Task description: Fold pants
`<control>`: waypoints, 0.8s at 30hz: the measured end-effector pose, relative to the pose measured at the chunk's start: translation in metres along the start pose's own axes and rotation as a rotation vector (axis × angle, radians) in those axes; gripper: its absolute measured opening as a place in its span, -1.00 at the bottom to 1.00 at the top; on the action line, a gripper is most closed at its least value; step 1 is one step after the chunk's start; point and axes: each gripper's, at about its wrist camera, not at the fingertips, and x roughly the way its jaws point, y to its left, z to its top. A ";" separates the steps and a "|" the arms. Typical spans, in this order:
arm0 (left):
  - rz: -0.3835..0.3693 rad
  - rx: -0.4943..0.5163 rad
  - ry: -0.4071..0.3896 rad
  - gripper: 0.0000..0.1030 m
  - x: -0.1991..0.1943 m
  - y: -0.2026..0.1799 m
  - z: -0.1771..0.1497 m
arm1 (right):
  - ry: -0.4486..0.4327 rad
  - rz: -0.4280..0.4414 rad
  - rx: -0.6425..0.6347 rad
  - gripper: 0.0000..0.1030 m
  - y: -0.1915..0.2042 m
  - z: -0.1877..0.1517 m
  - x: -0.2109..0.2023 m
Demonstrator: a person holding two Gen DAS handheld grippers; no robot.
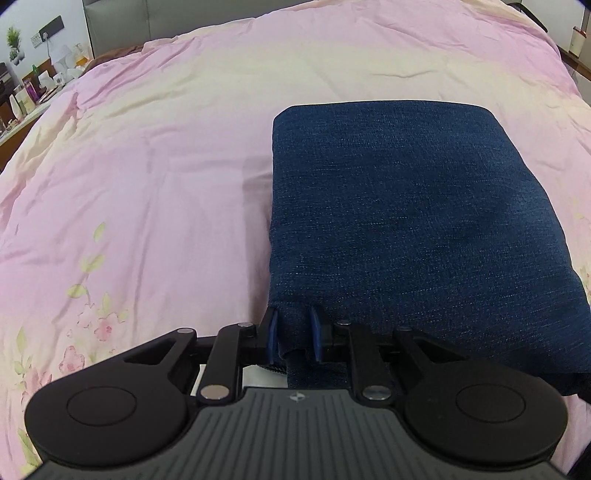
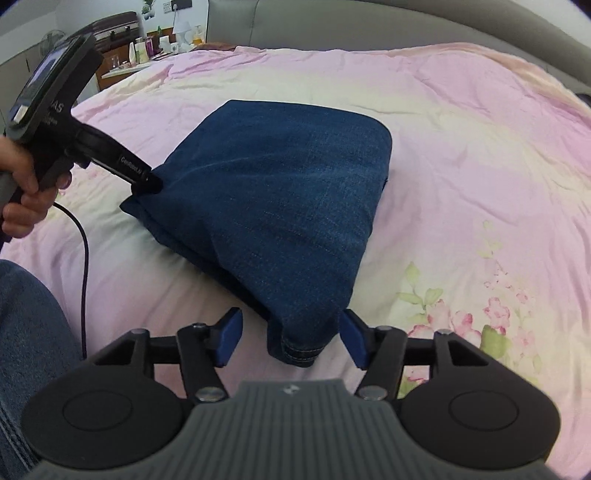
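Dark blue denim pants [image 1: 413, 229] lie folded into a thick rectangle on a pink floral bed cover [image 1: 147, 166]. My left gripper [image 1: 293, 338] is shut on the near left corner of the pants. In the right wrist view the pants [image 2: 288, 206] lie as a folded stack, and the left gripper [image 2: 146, 182] pinches their left corner, which is lifted a little. My right gripper [image 2: 290, 339] is open, its blue pads on either side of the near hem corner [image 2: 299, 350] without touching it.
The bed cover [image 2: 461, 147] spreads all around the pants. A grey headboard [image 2: 332, 22] is at the back. A nightstand with bottles and cups [image 2: 162, 44] stands at the back left. The person's hand [image 2: 26, 192] and a black cable [image 2: 83, 266] are at the left.
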 end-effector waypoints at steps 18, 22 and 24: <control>0.027 0.111 0.011 -0.38 -0.012 -0.002 0.000 | 0.084 -0.011 0.053 -0.95 -0.016 -0.029 -0.006; 0.134 0.181 0.019 -0.38 -0.027 0.004 0.003 | 0.118 0.022 0.123 -0.97 -0.033 -0.025 -0.019; 0.134 0.176 0.024 -0.39 -0.033 0.016 0.008 | 0.133 0.005 0.082 -0.97 -0.033 -0.022 -0.027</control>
